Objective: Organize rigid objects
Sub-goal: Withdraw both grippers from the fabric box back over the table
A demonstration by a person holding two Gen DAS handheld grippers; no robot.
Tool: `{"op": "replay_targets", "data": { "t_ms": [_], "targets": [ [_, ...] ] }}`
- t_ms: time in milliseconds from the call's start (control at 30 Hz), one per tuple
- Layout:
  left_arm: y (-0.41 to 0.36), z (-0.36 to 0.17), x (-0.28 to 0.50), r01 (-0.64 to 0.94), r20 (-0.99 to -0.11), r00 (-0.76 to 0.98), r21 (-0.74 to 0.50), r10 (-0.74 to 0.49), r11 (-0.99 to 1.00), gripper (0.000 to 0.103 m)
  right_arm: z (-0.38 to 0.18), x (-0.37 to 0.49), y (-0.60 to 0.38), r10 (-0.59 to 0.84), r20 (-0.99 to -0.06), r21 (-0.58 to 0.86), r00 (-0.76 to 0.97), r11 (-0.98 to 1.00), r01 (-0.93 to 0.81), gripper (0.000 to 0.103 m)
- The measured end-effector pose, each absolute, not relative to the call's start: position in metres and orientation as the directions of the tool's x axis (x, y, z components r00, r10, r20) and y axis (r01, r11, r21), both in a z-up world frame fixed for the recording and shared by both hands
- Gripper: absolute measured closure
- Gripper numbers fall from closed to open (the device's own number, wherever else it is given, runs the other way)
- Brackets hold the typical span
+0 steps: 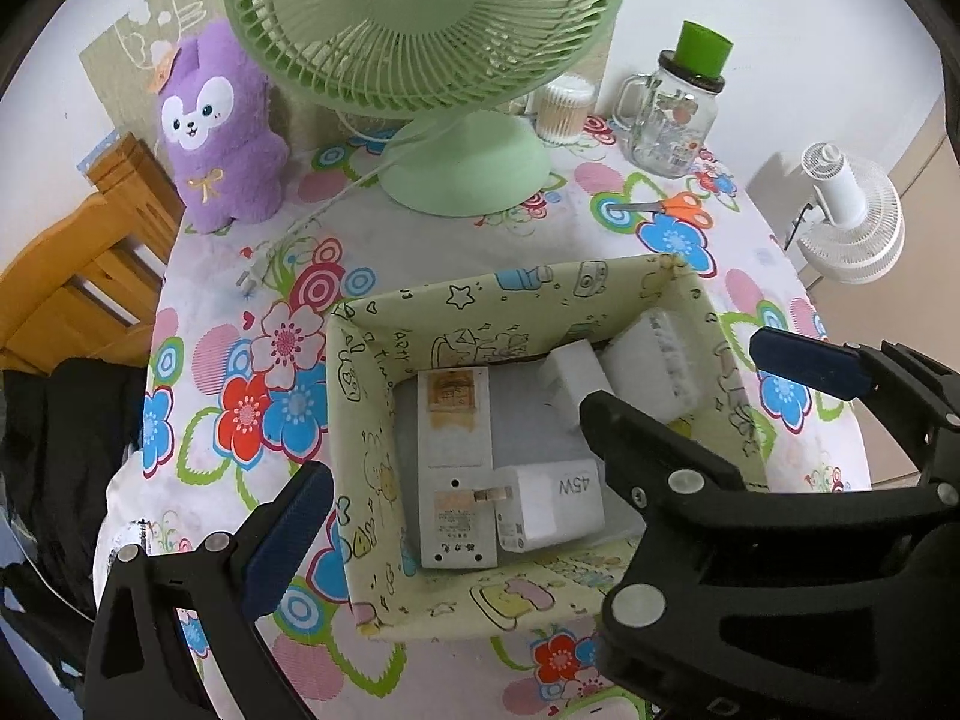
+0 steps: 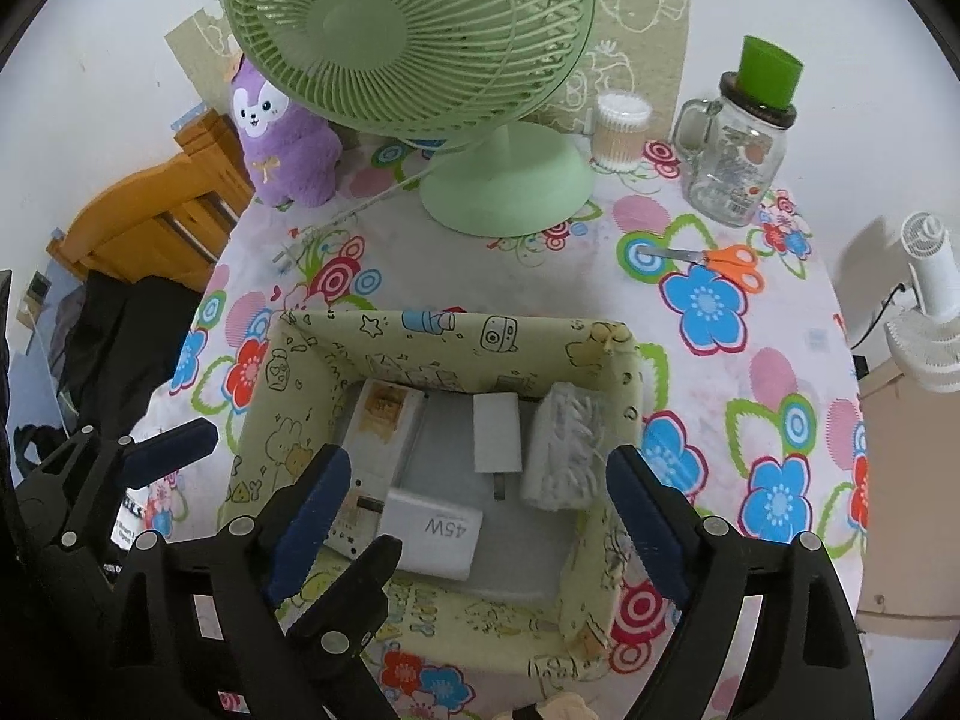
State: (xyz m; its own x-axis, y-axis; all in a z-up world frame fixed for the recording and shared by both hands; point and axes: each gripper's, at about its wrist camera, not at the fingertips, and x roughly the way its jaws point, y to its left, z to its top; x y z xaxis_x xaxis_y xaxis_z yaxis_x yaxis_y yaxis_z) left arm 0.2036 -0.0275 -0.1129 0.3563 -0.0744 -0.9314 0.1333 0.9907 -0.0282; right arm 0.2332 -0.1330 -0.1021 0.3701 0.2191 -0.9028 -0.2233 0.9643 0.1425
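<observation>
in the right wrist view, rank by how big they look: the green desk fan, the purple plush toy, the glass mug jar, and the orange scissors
1. Green plastic desk fan
2. Purple plush toy and clear glass mug jar: these look alike, so no ranking between them
3. Orange-handled scissors

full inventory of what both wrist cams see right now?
storage box: 1, pale yellow-green cartoon print, front centre of table
long adapter: 1, white-grey, in box, left side
45W charger: 1, white, in box, near wall
small plug charger: 1, white, in box, middle
wrapped white bundle: 1, white, in box, right side
desk fan: 1, green, back centre
plush toy: 1, purple, back left
glass mug jar: 1, clear with green cup on its lid, back right
cotton swab tub: 1, clear, beside fan base
scissors: 1, orange handles, right of fan
tablecloth: 1, white, floral
white fan: 1, off table, right
wooden chair: 1, left
left gripper: open, over box
right gripper: open, over box
</observation>
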Motion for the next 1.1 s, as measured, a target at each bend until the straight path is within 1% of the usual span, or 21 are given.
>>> {"op": "replay_targets", "data": {
  "t_ms": [667, 1100],
  "targets": [
    [-0.040, -0.080, 0.159, 0.152, -0.909, 0.408, -0.027, -0.087, 0.988, 0.000, -0.066, 0.181, -0.152, 0.154, -0.878, 0.080, 0.453, 0.981, -0.179, 0.013],
    [-0.045, -0.057, 0.124, 0.180, -0.884, 0.459, -0.003, -0.086, 0.984, 0.000, -0.043, 0.143, -0.158, 0.106, -0.856, 0.034, 0.506, 0.988, -0.148, 0.013]
  ]
}}
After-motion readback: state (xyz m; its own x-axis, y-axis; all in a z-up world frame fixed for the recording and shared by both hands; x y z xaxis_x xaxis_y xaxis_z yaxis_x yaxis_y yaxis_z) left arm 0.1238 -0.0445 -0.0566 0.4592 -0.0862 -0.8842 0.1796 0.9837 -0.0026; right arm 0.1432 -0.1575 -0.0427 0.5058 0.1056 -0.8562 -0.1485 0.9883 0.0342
